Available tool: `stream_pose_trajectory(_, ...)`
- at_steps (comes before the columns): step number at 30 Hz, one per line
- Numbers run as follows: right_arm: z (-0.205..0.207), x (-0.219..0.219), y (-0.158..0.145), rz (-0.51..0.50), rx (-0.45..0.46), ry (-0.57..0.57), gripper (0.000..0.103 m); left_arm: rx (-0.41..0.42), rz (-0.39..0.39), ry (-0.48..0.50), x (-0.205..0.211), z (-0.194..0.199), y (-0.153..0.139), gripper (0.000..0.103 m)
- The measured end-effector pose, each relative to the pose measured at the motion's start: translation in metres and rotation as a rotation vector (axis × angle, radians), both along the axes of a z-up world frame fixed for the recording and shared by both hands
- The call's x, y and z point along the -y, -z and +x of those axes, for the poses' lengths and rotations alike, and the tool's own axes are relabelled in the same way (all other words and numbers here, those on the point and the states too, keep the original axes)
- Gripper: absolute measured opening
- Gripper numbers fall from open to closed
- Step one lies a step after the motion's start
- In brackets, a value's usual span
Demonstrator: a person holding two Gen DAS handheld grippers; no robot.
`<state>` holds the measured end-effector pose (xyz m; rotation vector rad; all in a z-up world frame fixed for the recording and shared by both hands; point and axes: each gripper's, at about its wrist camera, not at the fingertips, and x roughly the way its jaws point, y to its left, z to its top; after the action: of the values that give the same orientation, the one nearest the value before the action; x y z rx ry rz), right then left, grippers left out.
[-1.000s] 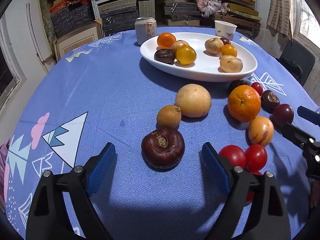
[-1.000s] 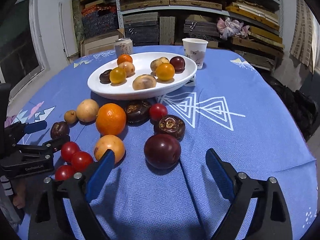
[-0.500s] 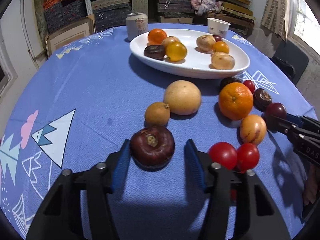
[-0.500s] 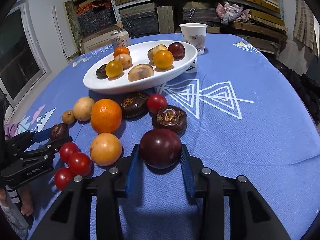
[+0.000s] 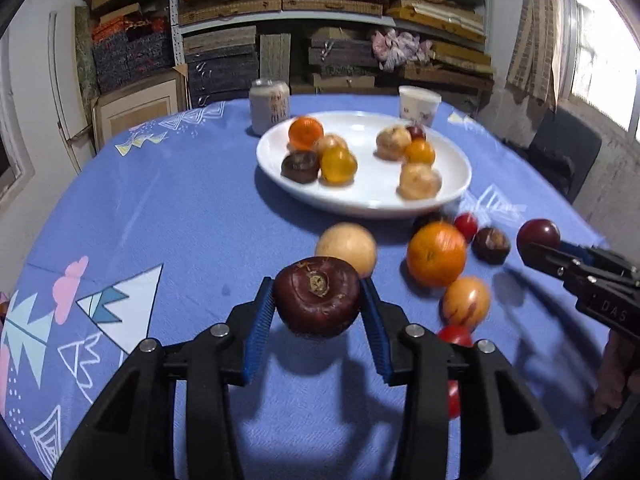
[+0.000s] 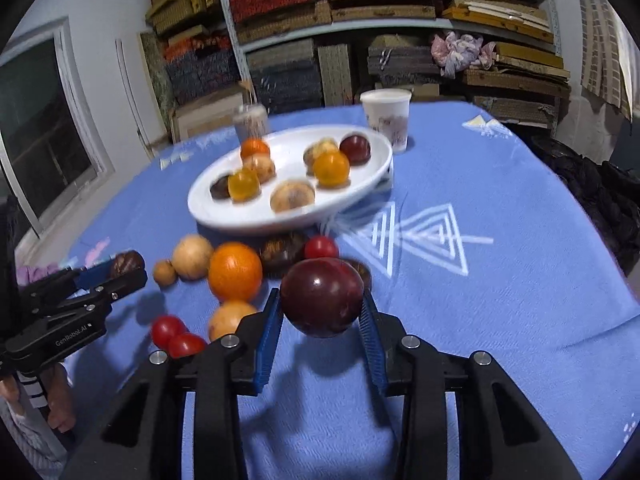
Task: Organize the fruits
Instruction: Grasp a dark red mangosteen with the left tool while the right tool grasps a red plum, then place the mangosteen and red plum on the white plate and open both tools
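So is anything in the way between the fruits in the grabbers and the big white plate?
Yes, on the table. The pale round fruit lies between the left gripper's brown fruit and the white plate. A small tomato and dark fruits lie before the right gripper's plum.

On the tabletop the plate holds several fruits; a can and a cup stand behind it, loose fruits lie before it, shelves behind
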<state>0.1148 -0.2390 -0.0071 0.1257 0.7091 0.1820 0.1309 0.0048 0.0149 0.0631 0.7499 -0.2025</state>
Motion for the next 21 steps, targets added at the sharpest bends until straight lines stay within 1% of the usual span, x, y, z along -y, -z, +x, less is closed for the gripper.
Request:
stream_pose_trajectory(1, 0.002, 0.002, -0.008, 0.005, 0.017, 0.004, 0.039, 0.011, -0.006, 0.001, 0.001, 0.006, -0.01, 0.042)
stream_pose_trajectory(3, 0.015, 0.005, -0.028, 0.013, 0.041, 0.021, 0.039, 0.04, 0.008, -0.014, 0.006, 0.022, -0.03, 0.042)
stream_pose_trajectory(5, 0.032, 0.007, -0.044, 0.034, 0.046, 0.027, 0.039, 0.043, -0.005, -0.012, 0.012, 0.04, -0.043, 0.043)
stream_pose_trajectory(7, 0.052, 0.006, -0.056, 0.057, 0.048, 0.037, 0.039, 0.036, -0.017, -0.019, 0.02, 0.061, -0.048, 0.043)
stream_pose_trajectory(9, 0.076, 0.0, -0.062, 0.05, 0.035, 0.027, 0.039, 0.015, -0.039, -0.014, 0.028, 0.08, -0.045, 0.043)
stream_pose_trajectory(10, 0.087, -0.005, -0.061, 0.041, 0.027, 0.024, 0.039, -0.004, -0.042, -0.01, 0.034, 0.089, -0.039, 0.043)
stream_pose_trajectory(12, 0.107, -0.012, -0.054, 0.021, 0.006, 0.027, 0.039, -0.03, -0.024, 0.0, 0.045, 0.1, -0.026, 0.042)
stream_pose_trajectory(16, 0.137, -0.015, -0.031, 0.021, -0.053, 0.049, 0.039, -0.069, 0.021, 0.043, 0.063, 0.113, -0.002, 0.042)
stream_pose_trajectory(18, 0.142, -0.016, -0.021, 0.02, -0.067, 0.045, 0.039, -0.081, 0.018, 0.048, 0.064, 0.118, 0.003, 0.042)
stream_pose_trajectory(21, 0.146, -0.02, -0.01, -0.009, -0.084, 0.032, 0.039, -0.088, 0.017, 0.044, 0.064, 0.124, 0.009, 0.042)
